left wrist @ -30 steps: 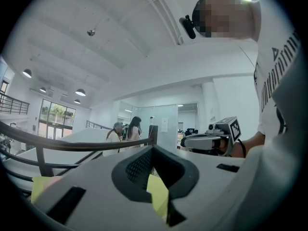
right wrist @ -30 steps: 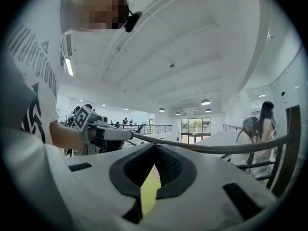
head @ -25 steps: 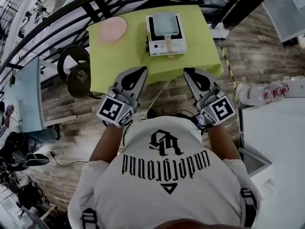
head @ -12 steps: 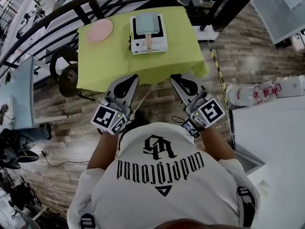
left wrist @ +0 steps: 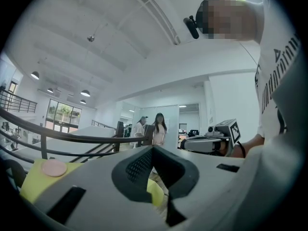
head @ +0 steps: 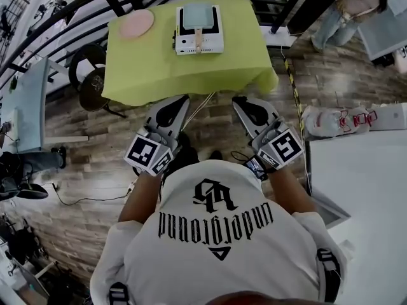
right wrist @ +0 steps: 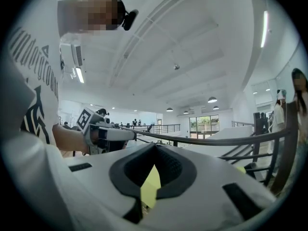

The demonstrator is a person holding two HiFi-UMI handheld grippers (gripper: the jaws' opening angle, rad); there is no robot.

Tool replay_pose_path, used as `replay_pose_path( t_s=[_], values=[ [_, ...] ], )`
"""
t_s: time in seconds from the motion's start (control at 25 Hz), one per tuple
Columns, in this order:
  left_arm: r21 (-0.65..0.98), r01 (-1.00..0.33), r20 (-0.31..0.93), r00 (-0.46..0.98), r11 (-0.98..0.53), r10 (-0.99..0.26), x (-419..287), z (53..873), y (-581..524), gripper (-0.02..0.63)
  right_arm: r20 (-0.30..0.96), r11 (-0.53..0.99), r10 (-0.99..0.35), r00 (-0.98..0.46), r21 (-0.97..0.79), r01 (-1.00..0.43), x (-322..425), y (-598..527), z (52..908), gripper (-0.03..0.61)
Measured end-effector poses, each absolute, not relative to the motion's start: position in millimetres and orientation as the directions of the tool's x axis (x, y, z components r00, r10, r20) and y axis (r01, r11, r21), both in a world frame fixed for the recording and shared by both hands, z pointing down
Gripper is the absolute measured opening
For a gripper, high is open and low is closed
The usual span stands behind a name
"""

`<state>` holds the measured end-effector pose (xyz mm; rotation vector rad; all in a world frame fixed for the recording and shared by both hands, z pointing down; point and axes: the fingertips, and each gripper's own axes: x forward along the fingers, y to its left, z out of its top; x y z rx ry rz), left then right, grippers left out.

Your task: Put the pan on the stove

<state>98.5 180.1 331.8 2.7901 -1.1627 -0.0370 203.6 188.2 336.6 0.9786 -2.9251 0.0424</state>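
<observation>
A square pale pan with a wooden handle sits on top of the white stove, at the far side of the table with the yellow-green cloth. My left gripper and right gripper are held side by side at the table's near edge, well short of the stove. Both are shut with nothing between the jaws. The left gripper view shows its jaws pointing over the cloth. The right gripper view shows its jaws closed in the same way.
A pink plate lies on the cloth's far left corner. A black railing runs behind the table, and a round black stool stands to the left. A white counter is at the right. People stand in the background.
The table and stove now look smaller and higher in the head view, as if the person has drawn back a little. Both grippers stay shut and empty.
</observation>
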Motion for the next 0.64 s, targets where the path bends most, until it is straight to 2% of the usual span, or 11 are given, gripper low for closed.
replay_pose_path(
  t_s=[0.64],
  values=[
    [0.101, -0.703, 0.015, 0.708, -0.704, -0.706, 115, 330, 221, 0.005, 0.045, 0.805, -0.593, -0.804, 0.004, -0.594, 216, 226, 333, -0.003]
  ],
)
